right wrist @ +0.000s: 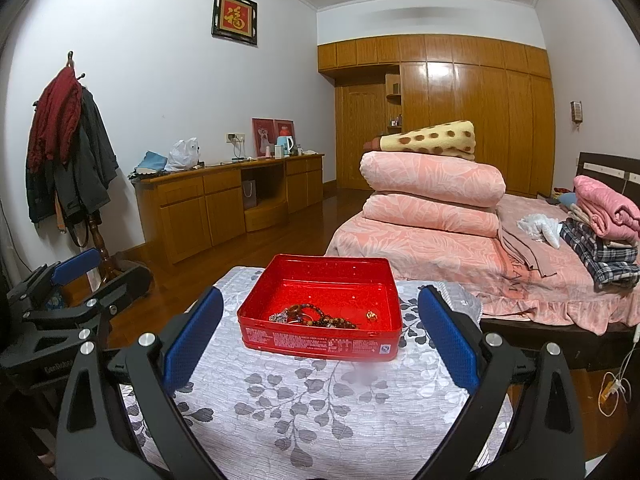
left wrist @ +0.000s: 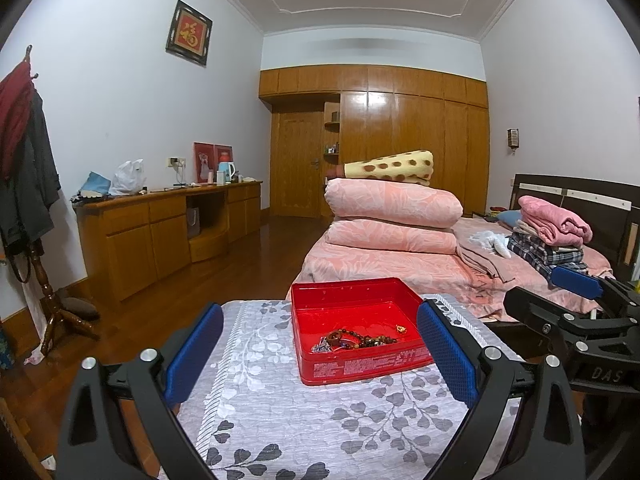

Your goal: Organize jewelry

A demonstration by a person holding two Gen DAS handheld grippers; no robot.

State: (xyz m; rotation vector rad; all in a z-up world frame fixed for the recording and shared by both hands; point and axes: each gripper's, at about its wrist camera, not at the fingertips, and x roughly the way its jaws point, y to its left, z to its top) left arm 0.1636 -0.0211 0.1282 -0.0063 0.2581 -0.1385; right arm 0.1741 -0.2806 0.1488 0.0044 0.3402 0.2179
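Note:
An open red tin box (left wrist: 362,372) (right wrist: 320,346) stands on a small table with a grey leaf-pattern cloth (left wrist: 304,416) (right wrist: 320,404). Inside lie bead bracelets and a chain (left wrist: 352,340) (right wrist: 316,318) and a small gold piece (left wrist: 401,329) (right wrist: 371,315). My left gripper (left wrist: 320,354) is open and empty, held back from the box. My right gripper (right wrist: 320,338) is open and empty too, also short of the box. Each gripper shows at the edge of the other's view: the right in the left wrist view (left wrist: 576,284), the left in the right wrist view (right wrist: 76,266).
A bed (left wrist: 400,268) (right wrist: 440,256) with folded pink quilts and clothes stands behind the table to the right. A wooden sideboard (left wrist: 168,224) (right wrist: 224,200) lines the left wall, with a coat stand (left wrist: 28,160) (right wrist: 72,148) nearer. Wooden floor lies between.

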